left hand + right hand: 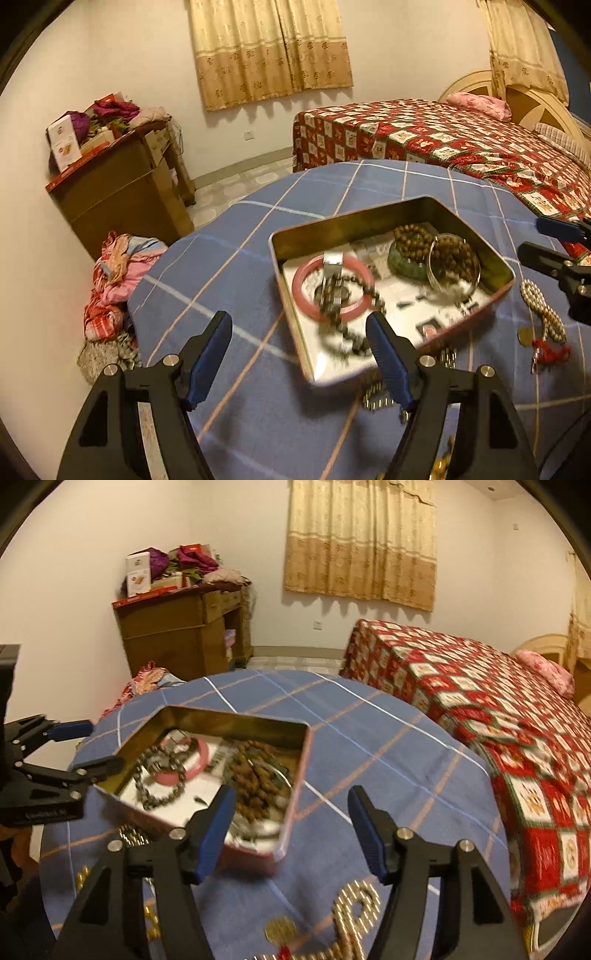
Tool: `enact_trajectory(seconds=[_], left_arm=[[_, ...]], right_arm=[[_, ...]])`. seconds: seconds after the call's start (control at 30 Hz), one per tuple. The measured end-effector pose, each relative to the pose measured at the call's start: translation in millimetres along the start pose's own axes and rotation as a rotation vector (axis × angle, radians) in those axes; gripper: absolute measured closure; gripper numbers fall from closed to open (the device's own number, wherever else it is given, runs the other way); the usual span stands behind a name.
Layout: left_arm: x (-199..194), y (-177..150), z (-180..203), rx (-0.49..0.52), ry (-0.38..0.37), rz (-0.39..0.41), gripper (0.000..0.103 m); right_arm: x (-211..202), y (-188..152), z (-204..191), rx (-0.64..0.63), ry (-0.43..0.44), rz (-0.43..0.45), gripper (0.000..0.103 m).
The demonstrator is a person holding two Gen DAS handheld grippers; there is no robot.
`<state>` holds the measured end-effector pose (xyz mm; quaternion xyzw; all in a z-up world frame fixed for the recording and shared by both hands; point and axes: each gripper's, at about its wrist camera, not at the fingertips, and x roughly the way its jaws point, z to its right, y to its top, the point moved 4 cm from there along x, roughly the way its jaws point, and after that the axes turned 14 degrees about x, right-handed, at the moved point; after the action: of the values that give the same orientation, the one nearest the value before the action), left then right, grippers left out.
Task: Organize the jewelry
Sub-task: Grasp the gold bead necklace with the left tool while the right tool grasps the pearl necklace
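Observation:
An open metal tin [351, 221] [236, 720] sits on the round table's blue checked cloth [258, 424]. Inside it lie a pink bangle [306, 295] [201, 760], a dark bead bracelet [354, 332] [159, 797], brown bead strings [454, 254] [258, 775] and a green bangle [406, 262]. A silver link band [332, 280] shows blurred over the pink bangle. My left gripper [297, 319] [90, 746] stands open at the tin's near left corner, holding nothing. My right gripper [291, 794] [543, 238] is open at the tin's near right corner, also holding nothing.
A gold bead string with a red tassel [543, 310] [354, 904] and a gold coin [280, 932] lie on the cloth beside the tin. More gold beads [376, 398] lie by its front. A bed [480, 709], a wooden cabinet [122, 192] and a clothes pile [114, 288] surround the table.

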<state>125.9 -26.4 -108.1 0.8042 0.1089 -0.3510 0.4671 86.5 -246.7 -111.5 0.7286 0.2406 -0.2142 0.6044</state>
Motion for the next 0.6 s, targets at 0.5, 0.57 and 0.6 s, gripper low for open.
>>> enact_trajectory(seconds=[0.5, 0.57, 0.6], left_arm=[[-53, -49, 54, -0.031, -0.080, -0.058, 0.028], [-60, -50, 59, -0.029, -0.074, -0.052, 0.028], [-62, -50, 63, -0.023, -0.087, -0.053, 0.028]], right_arm=[[-39, -63, 42, 0.025, -0.114, -0.046, 0.027], [-44, -66, 42, 0.021, -0.118, -0.036, 0.024], [-46, -68, 43, 0.019, -0.118, -0.034, 0.021]])
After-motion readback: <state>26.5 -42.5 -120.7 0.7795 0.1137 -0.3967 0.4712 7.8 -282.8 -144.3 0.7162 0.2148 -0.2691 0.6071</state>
